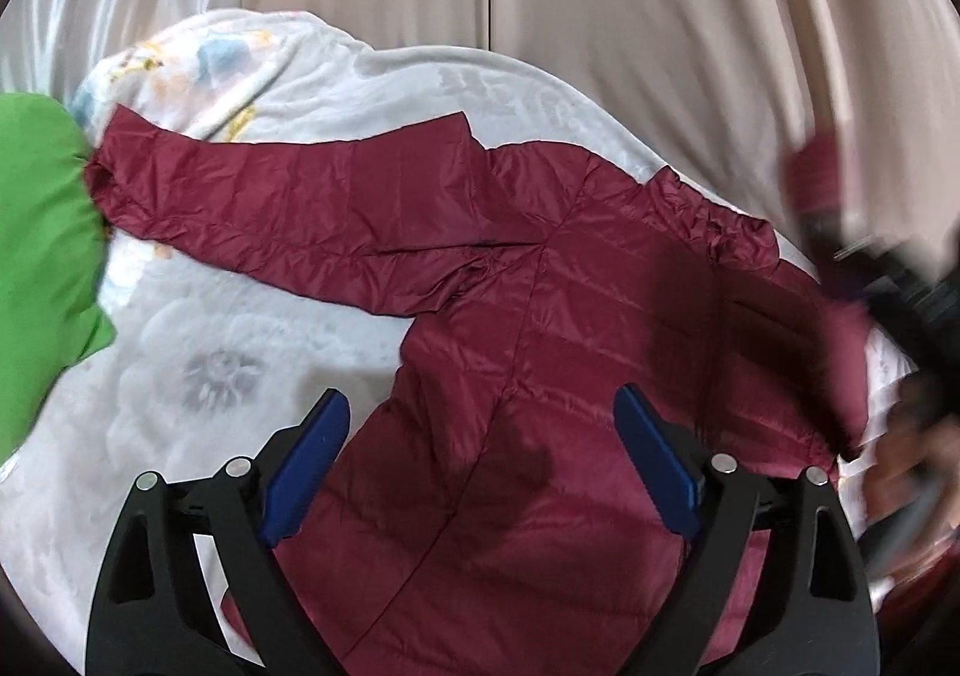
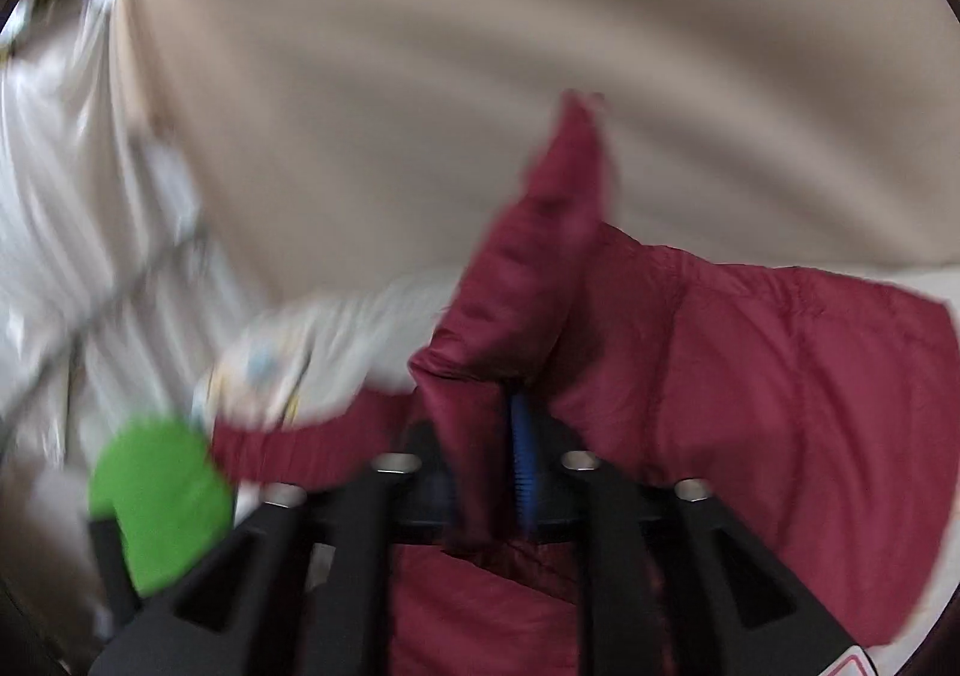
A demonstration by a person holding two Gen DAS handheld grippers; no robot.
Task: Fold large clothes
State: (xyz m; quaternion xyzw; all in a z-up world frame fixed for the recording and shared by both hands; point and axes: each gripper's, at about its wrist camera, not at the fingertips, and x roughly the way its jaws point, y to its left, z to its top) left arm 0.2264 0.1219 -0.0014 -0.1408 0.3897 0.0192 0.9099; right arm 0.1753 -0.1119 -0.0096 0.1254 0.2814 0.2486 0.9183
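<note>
Jaws first: my left gripper (image 1: 480,466) stands wide open with nothing between its blue pads, hovering over the body of the maroon puffer jacket (image 1: 600,328), while my right gripper (image 2: 489,466) is pinched tight on a fold of that jacket (image 2: 780,376), a sleeve I think, lifted above the rest. Beneath both lies the pale blanket (image 1: 210,364). Ahead and left of my left jaws the other sleeve (image 1: 288,208) stretches flat toward a green garment (image 1: 42,256). I judge the sleeve-folding step is in hand; next I should carry the pinched sleeve across the body, then take the far one.
</note>
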